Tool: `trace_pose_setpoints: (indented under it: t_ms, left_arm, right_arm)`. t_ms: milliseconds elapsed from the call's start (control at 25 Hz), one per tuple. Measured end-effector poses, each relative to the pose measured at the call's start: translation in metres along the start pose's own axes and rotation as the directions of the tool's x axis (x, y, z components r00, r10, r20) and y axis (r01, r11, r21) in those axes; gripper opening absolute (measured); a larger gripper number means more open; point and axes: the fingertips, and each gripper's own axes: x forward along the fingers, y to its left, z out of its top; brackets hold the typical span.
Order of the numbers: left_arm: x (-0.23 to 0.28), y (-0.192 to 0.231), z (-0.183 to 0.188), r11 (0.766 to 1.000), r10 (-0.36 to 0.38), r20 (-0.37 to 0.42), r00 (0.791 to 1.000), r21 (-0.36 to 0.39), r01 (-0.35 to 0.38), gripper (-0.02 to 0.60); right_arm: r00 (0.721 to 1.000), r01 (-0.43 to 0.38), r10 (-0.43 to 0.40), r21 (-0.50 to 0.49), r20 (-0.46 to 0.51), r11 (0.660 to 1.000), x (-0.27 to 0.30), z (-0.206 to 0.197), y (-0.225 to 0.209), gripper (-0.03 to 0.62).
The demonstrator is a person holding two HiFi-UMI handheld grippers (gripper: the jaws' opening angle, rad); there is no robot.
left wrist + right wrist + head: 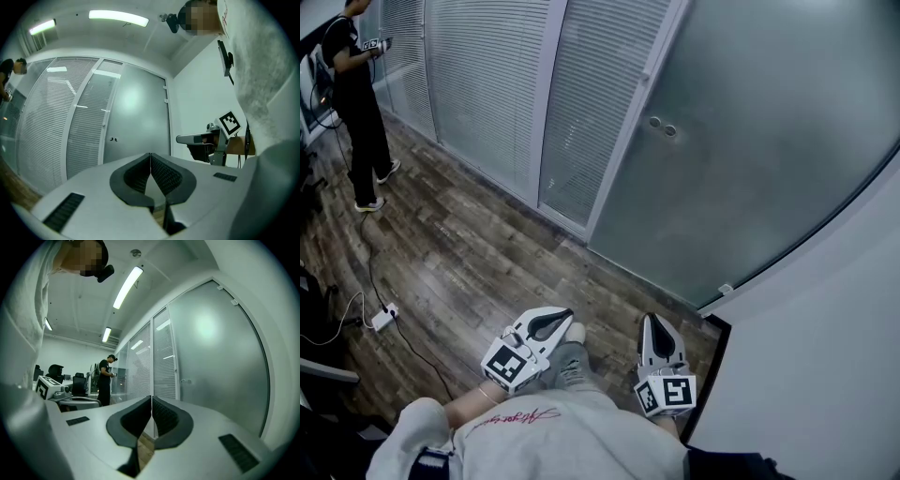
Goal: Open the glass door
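Glass door (769, 141) beside white wall (825, 375)

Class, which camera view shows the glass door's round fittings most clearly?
The head view: the two round fittings sit unobstructed on the glass door, near its edge. The left gripper view shows them as tiny dark specks; the right gripper view, a small pale knob.

1. The left hand-held gripper (562, 319) is held level, jaws pressed together with nothing between them.
2. The right hand-held gripper (653, 323), near it, is level too, its jaws together and empty.
3. The left forearm (473, 401) looks bare; the right hand is probably hidden behind its gripper.
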Motion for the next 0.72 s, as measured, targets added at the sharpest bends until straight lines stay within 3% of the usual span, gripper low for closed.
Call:
trace_pose_setpoints:
  t_ms: [320,720]
  left_arm:
    - [0.048,0.05,0.014,0.999,0.024,-0.011,1.0,-0.023,-0.024,0.018]
    - [0.12,0.12,0.0,0.999,0.046,-0.011,0.999,-0.021,-0.046,0.018]
  right_arm:
    - [1.0,-0.001,0.001,0.018,-0.002,1.0,0.071,0.009,-0.027,0.018]
    - [0.998,0.011,-0.01,0.018,-0.063,1.0,0.168,0.001,-0.09,0.02]
